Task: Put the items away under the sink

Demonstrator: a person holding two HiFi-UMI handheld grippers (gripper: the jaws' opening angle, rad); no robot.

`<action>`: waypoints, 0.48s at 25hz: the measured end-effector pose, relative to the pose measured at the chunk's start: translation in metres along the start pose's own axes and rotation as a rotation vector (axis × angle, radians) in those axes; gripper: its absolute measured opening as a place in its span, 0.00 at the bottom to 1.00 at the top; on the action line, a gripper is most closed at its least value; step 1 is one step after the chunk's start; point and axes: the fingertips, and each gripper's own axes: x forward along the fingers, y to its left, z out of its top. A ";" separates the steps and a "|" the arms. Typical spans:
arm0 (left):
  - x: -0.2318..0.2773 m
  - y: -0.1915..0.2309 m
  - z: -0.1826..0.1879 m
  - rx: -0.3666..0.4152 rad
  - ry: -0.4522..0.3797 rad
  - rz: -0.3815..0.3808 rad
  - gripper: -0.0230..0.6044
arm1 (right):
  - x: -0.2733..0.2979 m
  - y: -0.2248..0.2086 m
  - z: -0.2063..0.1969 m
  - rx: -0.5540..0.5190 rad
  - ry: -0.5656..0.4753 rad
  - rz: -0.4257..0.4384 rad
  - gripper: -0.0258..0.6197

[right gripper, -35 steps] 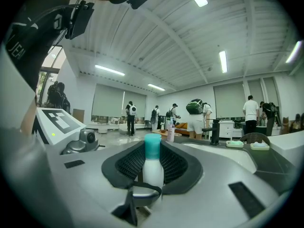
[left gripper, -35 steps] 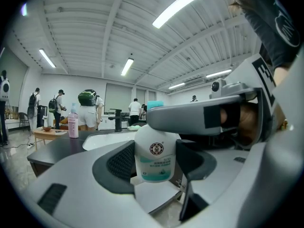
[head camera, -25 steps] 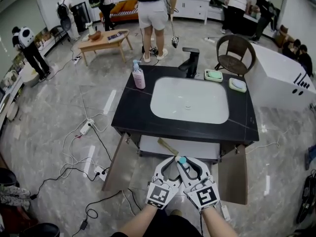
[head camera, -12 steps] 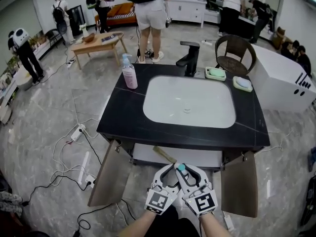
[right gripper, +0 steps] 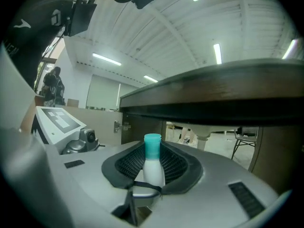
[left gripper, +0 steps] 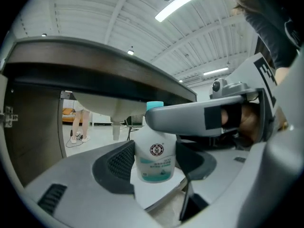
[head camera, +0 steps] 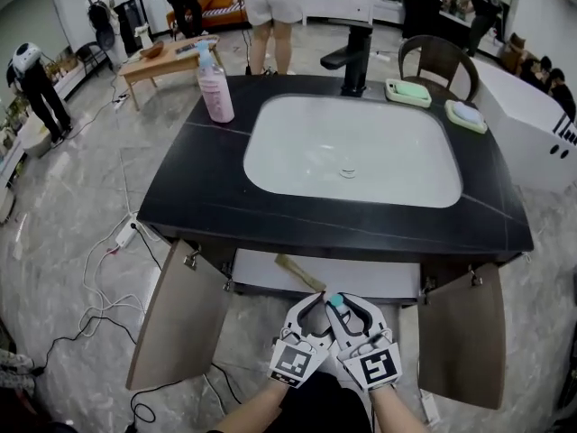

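Head view: a person's left tongs (head camera: 316, 300) and right tongs (head camera: 339, 303), each with a square-marker cube, meet just in front of the open cabinet under a black, matt stone worktop (head camera: 207, 197). The worktop carries an oval white basin (head camera: 361, 133), a black faucet (head camera: 353, 57), a pink pump bottle (head camera: 215, 93) whose label is too small to read, and two soap dishes, green (head camera: 407, 92) and blue (head camera: 465, 115). Both brown cabinet doors, left (head camera: 176, 318) and right (head camera: 462, 336), stand swung outward, leaving a wide gap between them. A tan stick-shaped item (head camera: 299, 273) lies on the pale cabinet shelf (head camera: 379, 282). Left gripper view: the ribbed dark pads are clenched on the broad sides of a small white plastic bottle (left gripper: 154, 151) with a teal cap; its label bears a round emblem and teal print that cannot be read. Right gripper view: the pads clasp the same bottle, seen edge-on. The bottle is upright, below the worktop's edge and still outside the cabinet.
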 end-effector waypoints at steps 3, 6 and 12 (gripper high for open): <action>0.011 0.006 -0.035 0.002 -0.004 -0.010 0.47 | 0.010 -0.002 -0.036 0.020 -0.005 -0.004 0.20; 0.022 0.012 -0.072 0.005 -0.025 -0.021 0.47 | 0.022 -0.004 -0.073 0.026 -0.024 -0.008 0.20; 0.042 0.030 -0.145 0.005 -0.054 -0.017 0.47 | 0.048 -0.005 -0.149 0.012 -0.065 -0.016 0.20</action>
